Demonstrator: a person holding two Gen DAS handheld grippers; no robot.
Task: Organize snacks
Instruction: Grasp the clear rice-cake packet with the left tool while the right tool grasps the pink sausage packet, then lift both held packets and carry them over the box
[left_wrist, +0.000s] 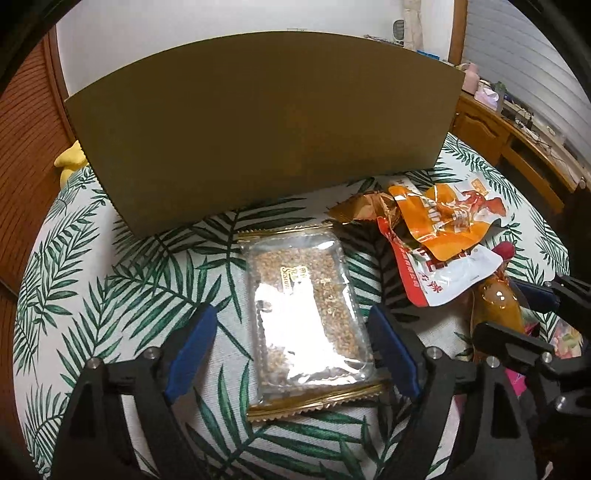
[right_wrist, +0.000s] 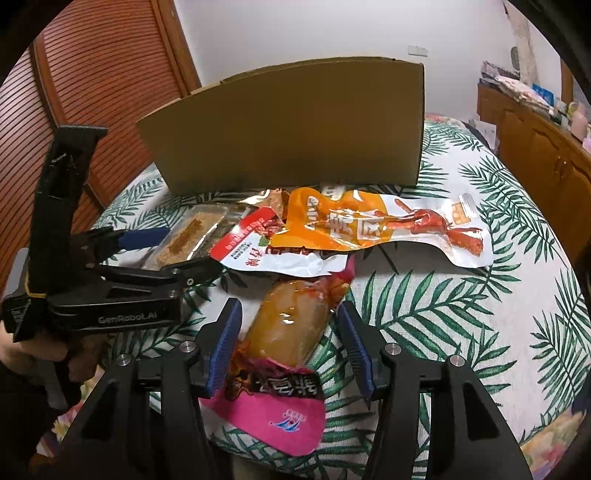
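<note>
Honestly this looks like it's barely started. The cardboard box (left_wrist: 258, 129) is standing at the back of the leaf-print tablecloth (left_wrist: 110, 280) and I can't see inside it from either angle, so no idea if anything's gone in yet. What I can count still out on the cloth: 4 snacks, maybe a 5th gold-wrapped thing tucked behind the pile.

The left gripper (left_wrist: 291, 343) sits spread wide on either side of the clear sesame bar packet (left_wrist: 306, 317), which lies flat just in front of the box. The pads aren't touching it, so not grabbed yet.

The right gripper (right_wrist: 288, 343) straddles the sausage pack (right_wrist: 288, 328) with the pink end; jaws are about half spread with gaps on both sides, so that one's not pinched either.

Beyond those, the orange chicken-feet pouch (right_wrist: 388, 225) lies on top of the red and white pouch (right_wrist: 266, 251), both close to the box wall.

So my guess: both hands lined up for a pick, everything visible still to be put away.
</note>
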